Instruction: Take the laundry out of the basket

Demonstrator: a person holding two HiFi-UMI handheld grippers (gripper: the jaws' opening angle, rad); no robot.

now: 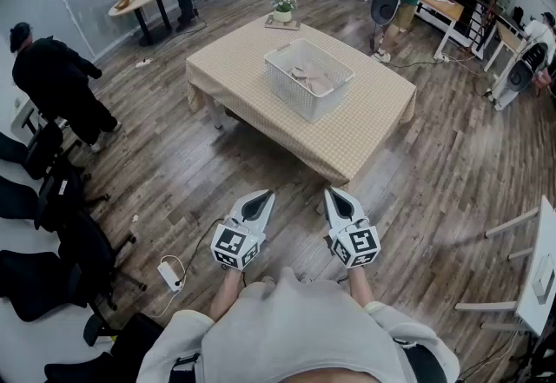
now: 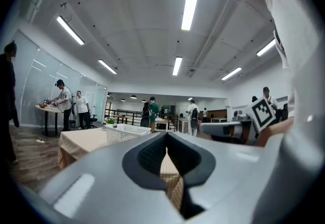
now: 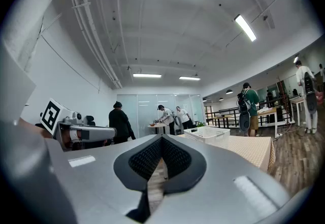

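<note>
A white slatted laundry basket point(image 1: 308, 77) stands on a table with a checked beige cloth point(image 1: 365, 125). Pale laundry point(image 1: 313, 77) lies inside the basket. My left gripper point(image 1: 261, 199) and right gripper point(image 1: 339, 196) are held side by side over the wooden floor, well short of the table's near corner, both pointing at it. Both are shut with nothing between the jaws. In the left gripper view the left gripper point(image 2: 166, 134) has the basket point(image 2: 124, 133) far ahead. In the right gripper view the right gripper point(image 3: 161, 136) sees the basket point(image 3: 205, 133) ahead to its right.
A potted plant point(image 1: 282, 8) sits at the table's far edge. Black office chairs point(image 1: 52, 190) line the left side, and a power strip point(image 1: 169, 273) lies on the floor. A white table point(image 1: 539, 277) stands at the right. Several people stand around the room.
</note>
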